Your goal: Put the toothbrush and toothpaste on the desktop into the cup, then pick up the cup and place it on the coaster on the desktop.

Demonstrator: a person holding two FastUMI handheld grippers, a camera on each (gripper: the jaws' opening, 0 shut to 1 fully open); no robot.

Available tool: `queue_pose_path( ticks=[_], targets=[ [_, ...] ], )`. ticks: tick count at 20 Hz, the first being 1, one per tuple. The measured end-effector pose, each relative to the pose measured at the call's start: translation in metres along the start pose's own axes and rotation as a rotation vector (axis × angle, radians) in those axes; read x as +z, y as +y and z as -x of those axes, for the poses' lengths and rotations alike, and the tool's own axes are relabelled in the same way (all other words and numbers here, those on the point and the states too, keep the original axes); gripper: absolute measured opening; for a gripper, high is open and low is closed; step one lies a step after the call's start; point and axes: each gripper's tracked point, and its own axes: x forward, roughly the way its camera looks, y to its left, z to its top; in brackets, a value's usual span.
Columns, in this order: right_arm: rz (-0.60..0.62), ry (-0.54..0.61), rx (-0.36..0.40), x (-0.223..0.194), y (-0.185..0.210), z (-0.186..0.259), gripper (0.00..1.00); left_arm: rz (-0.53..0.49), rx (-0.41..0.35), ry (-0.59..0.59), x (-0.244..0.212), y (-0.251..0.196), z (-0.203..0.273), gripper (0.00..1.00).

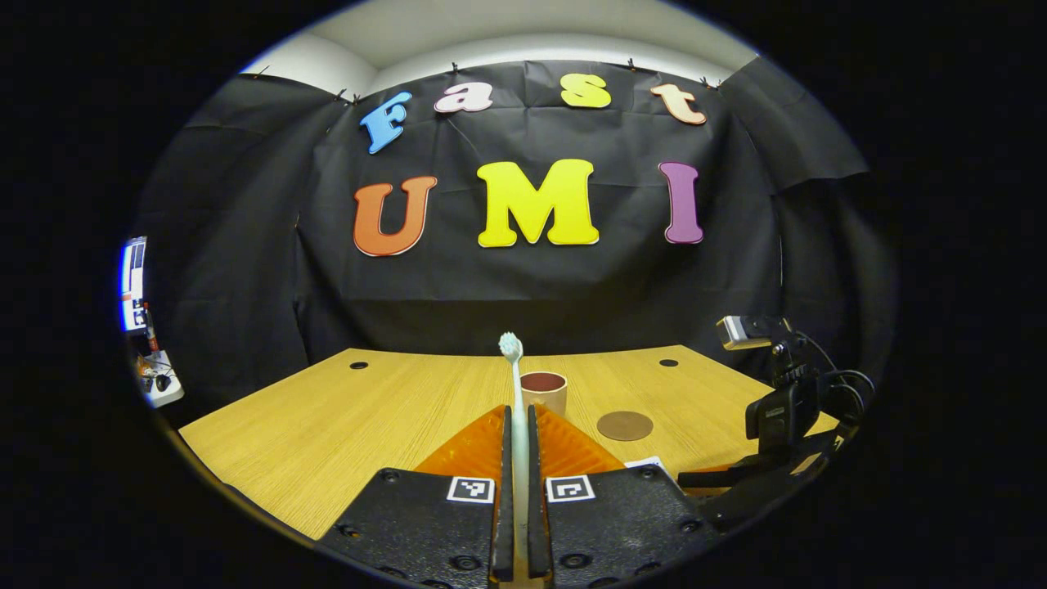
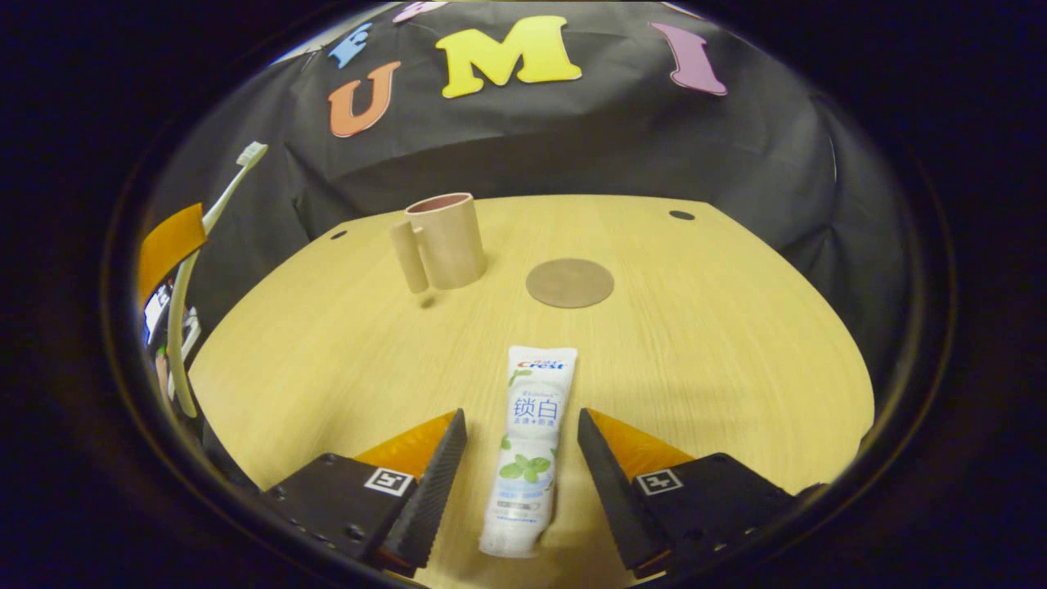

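My left gripper is shut on a pale toothbrush, which stands upright between the fingers, bristles on top, above the wooden desktop. Beyond it stands the tan cup with a dark red inside, and the round brown coaster lies to its right. In the right gripper view, a white toothpaste tube lies flat on the desktop between the fingers of my open right gripper, which straddle it without touching. The cup and the coaster sit farther back. The toothbrush in the left gripper shows at the left edge.
The right gripper with its camera shows at the right of the left gripper view, low over the desktop. Two small dark holes mark the desk's far corners. The black cloth wall hangs close behind the desk.
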Motion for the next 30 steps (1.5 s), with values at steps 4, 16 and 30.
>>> queue_pose_path(
  ticks=[4,16,30],
  targets=[
    [0.001,0.003,-0.009,0.000,-0.005,-0.001,0.64,0.024,-0.010,0.049,-0.012,-0.002,-0.005,0.09],
    [0.042,-0.149,0.000,0.033,-0.008,0.021,0.24,0.037,-0.028,0.075,-0.018,-0.005,-0.009,0.09],
    [0.103,-0.611,-0.035,0.108,0.000,0.132,0.23,0.045,-0.042,0.084,-0.021,-0.008,-0.009,0.09]
  ],
)
